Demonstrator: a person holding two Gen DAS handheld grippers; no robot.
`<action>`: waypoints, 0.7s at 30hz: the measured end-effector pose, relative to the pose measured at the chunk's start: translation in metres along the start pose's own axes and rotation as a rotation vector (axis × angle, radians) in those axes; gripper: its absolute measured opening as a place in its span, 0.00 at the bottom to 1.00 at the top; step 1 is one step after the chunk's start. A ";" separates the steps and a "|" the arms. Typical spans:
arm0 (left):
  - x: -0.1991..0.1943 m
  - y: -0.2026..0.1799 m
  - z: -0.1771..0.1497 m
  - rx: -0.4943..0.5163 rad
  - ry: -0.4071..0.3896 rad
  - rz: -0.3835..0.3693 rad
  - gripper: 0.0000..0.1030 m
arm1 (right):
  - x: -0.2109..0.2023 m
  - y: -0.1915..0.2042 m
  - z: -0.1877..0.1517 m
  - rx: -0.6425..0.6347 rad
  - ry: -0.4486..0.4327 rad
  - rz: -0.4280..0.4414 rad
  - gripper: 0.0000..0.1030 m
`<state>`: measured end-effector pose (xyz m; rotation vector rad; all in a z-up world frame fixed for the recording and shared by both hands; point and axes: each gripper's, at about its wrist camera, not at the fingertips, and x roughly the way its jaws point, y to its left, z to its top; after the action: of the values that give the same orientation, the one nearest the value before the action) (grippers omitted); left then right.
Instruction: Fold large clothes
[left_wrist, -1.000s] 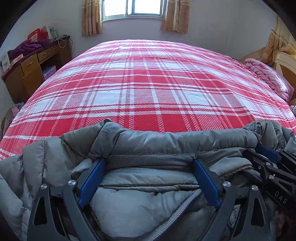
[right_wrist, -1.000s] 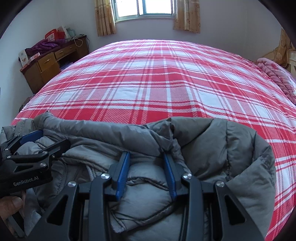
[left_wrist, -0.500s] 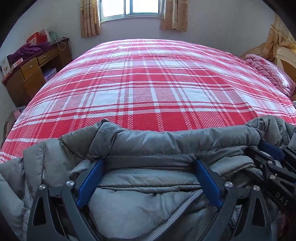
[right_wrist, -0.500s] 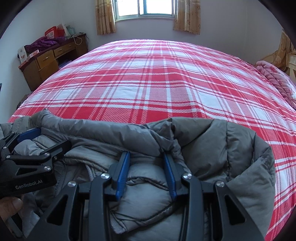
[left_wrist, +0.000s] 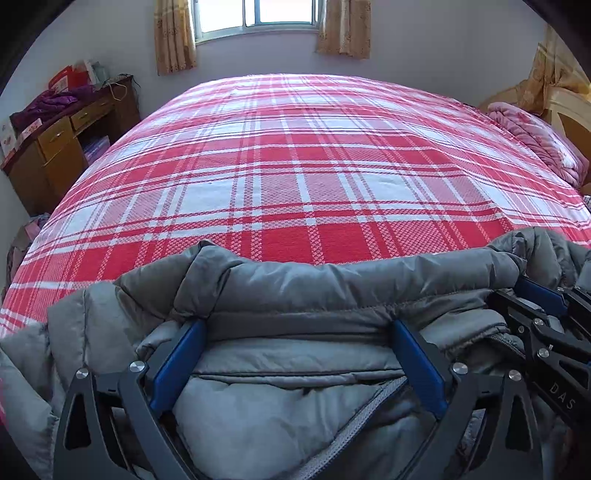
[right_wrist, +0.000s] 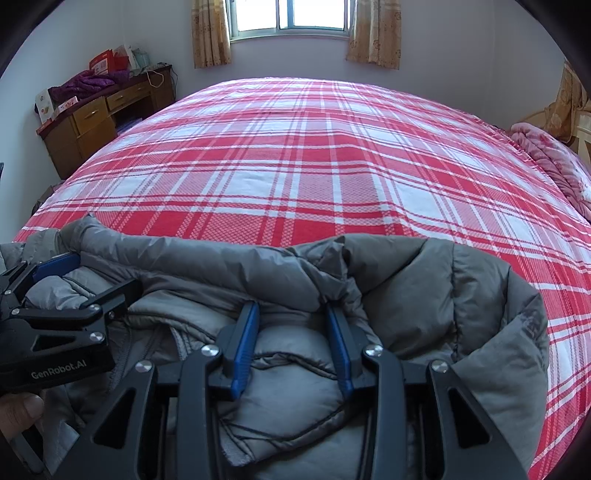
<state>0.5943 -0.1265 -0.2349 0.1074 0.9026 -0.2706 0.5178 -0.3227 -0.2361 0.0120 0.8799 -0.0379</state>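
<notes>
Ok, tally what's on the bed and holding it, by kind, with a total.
Grey puffer jacket: 1
Pink quilt, at the bed's right edge: 1
Grippers, left gripper and right gripper: 2
Total: 4

L gripper (left_wrist: 297, 332) open, in jacket (left_wrist: 295, 406).

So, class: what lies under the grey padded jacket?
Beyond the grey padded jacket spreads a bed with a red and white checked cover, so the jacket seems to lie on it. What is directly beneath is covered by the jacket itself.
</notes>
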 end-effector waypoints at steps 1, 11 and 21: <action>-0.007 0.002 0.003 0.011 0.009 0.002 0.96 | 0.000 0.000 0.002 -0.009 0.008 0.007 0.40; -0.173 0.059 -0.100 0.012 -0.070 -0.035 0.96 | -0.110 -0.040 -0.049 0.036 -0.006 0.093 0.71; -0.246 0.061 -0.285 -0.015 0.003 -0.057 0.96 | -0.208 -0.069 -0.225 0.091 0.087 0.089 0.71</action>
<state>0.2499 0.0363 -0.2181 0.0685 0.9113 -0.3166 0.2097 -0.3800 -0.2188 0.1392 0.9634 0.0057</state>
